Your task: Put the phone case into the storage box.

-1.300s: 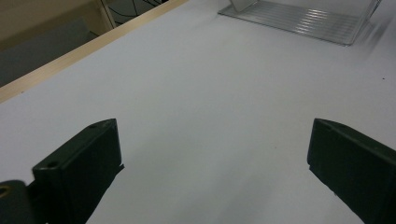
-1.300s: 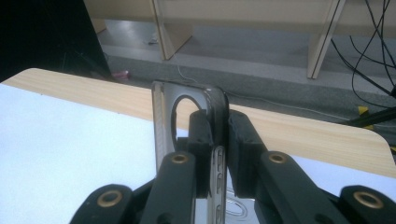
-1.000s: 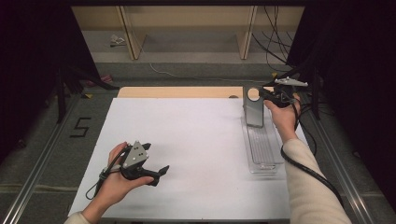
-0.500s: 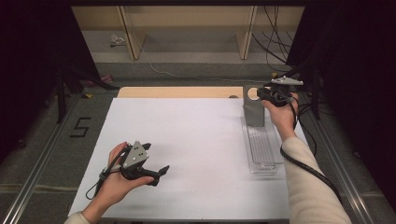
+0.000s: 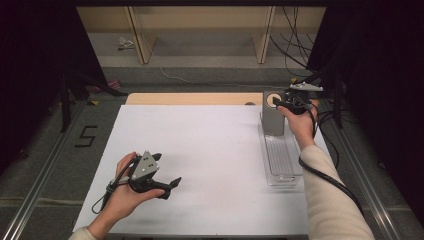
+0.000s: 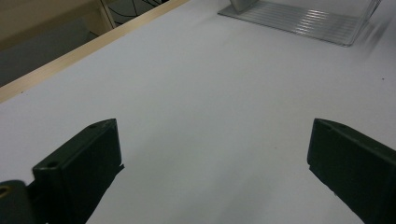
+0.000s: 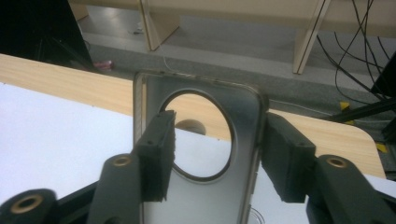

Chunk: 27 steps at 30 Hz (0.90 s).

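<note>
As it looks thin, stiff and slippery, the plate [image 7: 196, 154] suits an edge grip; right gripper [image 7: 217, 154] fingers have just been opening around it, left gripper [image 6: 210, 172] fingers wide, empty.

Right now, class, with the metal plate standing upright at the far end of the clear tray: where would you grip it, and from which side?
Grip the metal plate across its two long side edges, near the top beside the round hole, coming from the near side where the right gripper is. It stands upright and thin in the clear tray, so both edges are free. The jaws, which have just been opening, straddle it.
</note>
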Tool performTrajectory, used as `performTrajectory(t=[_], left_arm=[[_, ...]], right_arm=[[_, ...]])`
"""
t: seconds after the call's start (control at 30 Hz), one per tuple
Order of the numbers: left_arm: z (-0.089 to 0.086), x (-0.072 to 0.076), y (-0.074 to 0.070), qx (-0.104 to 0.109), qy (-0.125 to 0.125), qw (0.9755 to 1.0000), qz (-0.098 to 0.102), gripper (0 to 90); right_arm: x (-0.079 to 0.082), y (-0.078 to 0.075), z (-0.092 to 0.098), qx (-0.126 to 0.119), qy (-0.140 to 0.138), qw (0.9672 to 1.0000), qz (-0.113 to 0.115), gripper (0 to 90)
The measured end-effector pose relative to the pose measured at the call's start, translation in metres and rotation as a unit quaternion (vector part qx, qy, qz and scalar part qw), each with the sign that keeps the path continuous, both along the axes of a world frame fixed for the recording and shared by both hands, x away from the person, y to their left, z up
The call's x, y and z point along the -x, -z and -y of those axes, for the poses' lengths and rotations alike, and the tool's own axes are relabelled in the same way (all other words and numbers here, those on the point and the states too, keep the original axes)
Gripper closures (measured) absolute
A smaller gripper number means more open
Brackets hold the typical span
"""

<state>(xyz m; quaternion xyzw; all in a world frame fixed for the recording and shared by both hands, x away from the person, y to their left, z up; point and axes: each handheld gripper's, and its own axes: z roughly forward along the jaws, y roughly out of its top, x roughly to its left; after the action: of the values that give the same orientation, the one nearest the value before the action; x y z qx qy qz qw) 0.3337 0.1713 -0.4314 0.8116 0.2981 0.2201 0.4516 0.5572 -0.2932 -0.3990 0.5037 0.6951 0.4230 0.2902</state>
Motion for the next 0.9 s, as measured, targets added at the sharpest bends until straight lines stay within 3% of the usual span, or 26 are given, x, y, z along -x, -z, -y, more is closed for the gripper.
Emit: performTrajectory(t=[0.37,0.9], left_arm=[[0.0001,-0.0001,0.0001,0.000,0.000,1.0000,0.000,2.5],[0.0000,0.0000,0.0001,0.001,0.000,1.0000,0.000,2.5]], right_arm=[[-0.0049,0.0040,-0.0013,-0.014,0.005,0.9999,-0.006,38.0],[-0.0084,0.0076,-0.0015,-0.024,0.014,0.9996,-0.011,33.9]])
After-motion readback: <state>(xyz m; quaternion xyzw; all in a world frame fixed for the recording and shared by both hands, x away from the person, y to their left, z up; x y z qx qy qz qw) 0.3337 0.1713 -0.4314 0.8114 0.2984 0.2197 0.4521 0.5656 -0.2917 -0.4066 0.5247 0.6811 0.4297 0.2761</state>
